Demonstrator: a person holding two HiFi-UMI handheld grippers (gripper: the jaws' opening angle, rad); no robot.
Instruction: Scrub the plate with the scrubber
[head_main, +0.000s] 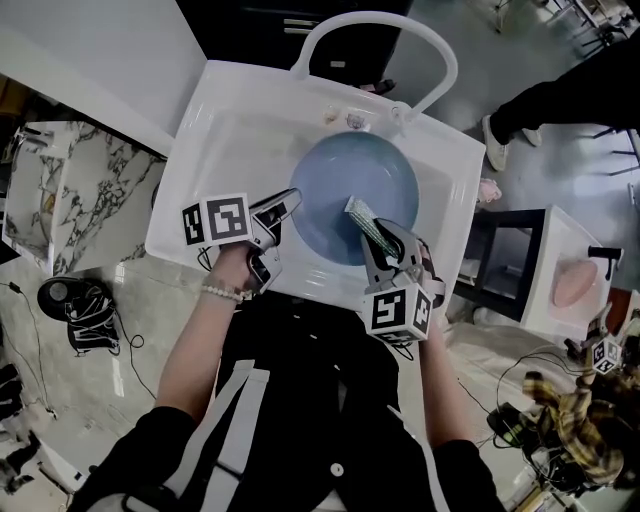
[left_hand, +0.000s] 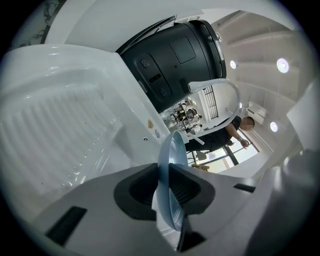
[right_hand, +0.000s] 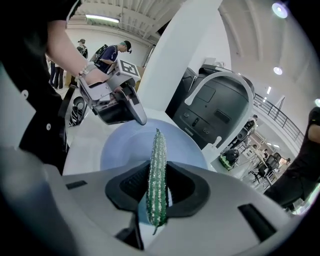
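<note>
A pale blue plate (head_main: 352, 196) is held over the white sink (head_main: 230, 130). My left gripper (head_main: 282, 215) is shut on its left rim; in the left gripper view the plate (left_hand: 169, 170) stands edge-on between the two black pads. My right gripper (head_main: 385, 243) is shut on a thin green scrubber (head_main: 365, 218), which lies over the plate's lower right part. Seen along the right jaws, the scrubber (right_hand: 157, 175) stands edge-on between the pads, with the plate (right_hand: 125, 142) behind it and the left gripper (right_hand: 136, 119) at its far rim.
A white arched faucet (head_main: 420, 45) rises over the sink's back edge, with a drain fitting (head_main: 355, 120) below it. A marble counter (head_main: 70, 190) lies left. A pink item on a white stand (head_main: 575, 283) sits right. A person's leg and shoe (head_main: 500, 135) are at upper right.
</note>
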